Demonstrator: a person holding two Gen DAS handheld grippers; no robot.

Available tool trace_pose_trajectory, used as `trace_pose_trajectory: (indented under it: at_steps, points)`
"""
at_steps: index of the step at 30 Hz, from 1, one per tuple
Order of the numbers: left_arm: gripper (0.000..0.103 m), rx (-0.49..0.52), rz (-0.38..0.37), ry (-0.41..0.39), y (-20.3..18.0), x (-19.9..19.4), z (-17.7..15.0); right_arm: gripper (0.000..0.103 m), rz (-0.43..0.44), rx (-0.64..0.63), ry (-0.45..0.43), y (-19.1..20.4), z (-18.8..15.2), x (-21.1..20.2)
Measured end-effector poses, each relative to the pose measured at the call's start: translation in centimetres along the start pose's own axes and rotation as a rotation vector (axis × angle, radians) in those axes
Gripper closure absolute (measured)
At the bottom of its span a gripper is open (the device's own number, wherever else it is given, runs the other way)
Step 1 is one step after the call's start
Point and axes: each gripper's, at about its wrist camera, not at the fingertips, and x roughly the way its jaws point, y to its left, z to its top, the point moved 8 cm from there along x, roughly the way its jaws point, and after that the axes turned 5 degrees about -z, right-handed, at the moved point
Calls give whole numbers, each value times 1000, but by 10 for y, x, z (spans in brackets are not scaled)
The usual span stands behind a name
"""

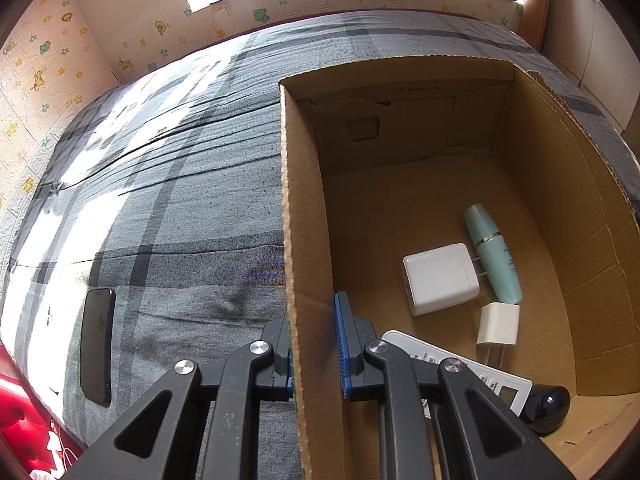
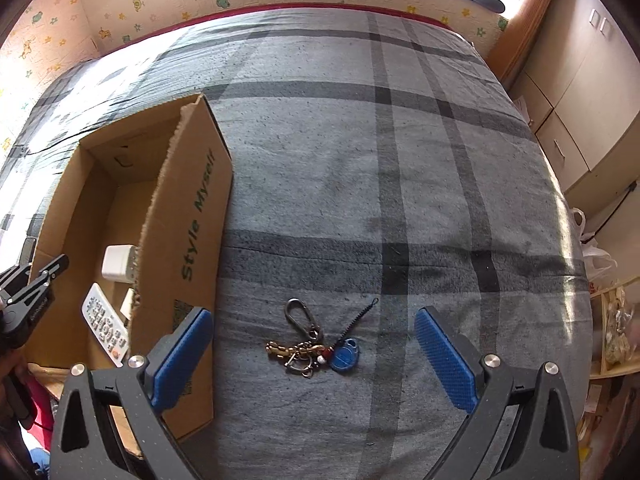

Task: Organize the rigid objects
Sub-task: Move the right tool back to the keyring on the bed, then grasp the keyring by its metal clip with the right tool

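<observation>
My right hand-held gripper (image 2: 314, 354) hangs wide open over the bunch of keys (image 2: 316, 346), which lies on the grey plaid bed (image 2: 360, 160) between my blue pads, at about 3 o'clock of the cardboard box (image 2: 188, 216) and just beside it. The bunch looks light but loose: a carabiner at 12 o'clock, a brass chain at 9 o'clock, a blue fob at 3 o'clock. Metal this thin will likely slip and dangle, so I judge the knot where the rings meet the best place to pinch. My left hand-held gripper (image 1: 316, 354) is clenched on the box's left wall, steadying it. Inside lie a white charger (image 1: 440, 278), a remote control (image 1: 460, 364) and a mint tube (image 1: 494, 252).
</observation>
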Motion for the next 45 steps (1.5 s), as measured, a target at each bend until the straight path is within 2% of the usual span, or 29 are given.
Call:
trace_pose_trajectory:
  at_steps: [13,29,37,40,43,45]
  points:
    - [86,6,6,-7,-4,-3,-1,0,5,41,74,-16,-29,43]
    - [86,-1,1,-9,-4,-3,-1,1,11,-20,181,-4,-36,103]
    - [86,3,12,-5,-4,-2,0,6,5,-31,193,0,-33,119]
    - [86,6,15,-5,-5,-2,0,20,0,-44,186,5,-32,120]
    - [86,4,16,-6,-5,-2,0,43,17,-37,177,11,-33,116]
    - [86,7,21,-7,-5,-2,0,77,26,-39,166,16,-32,114]
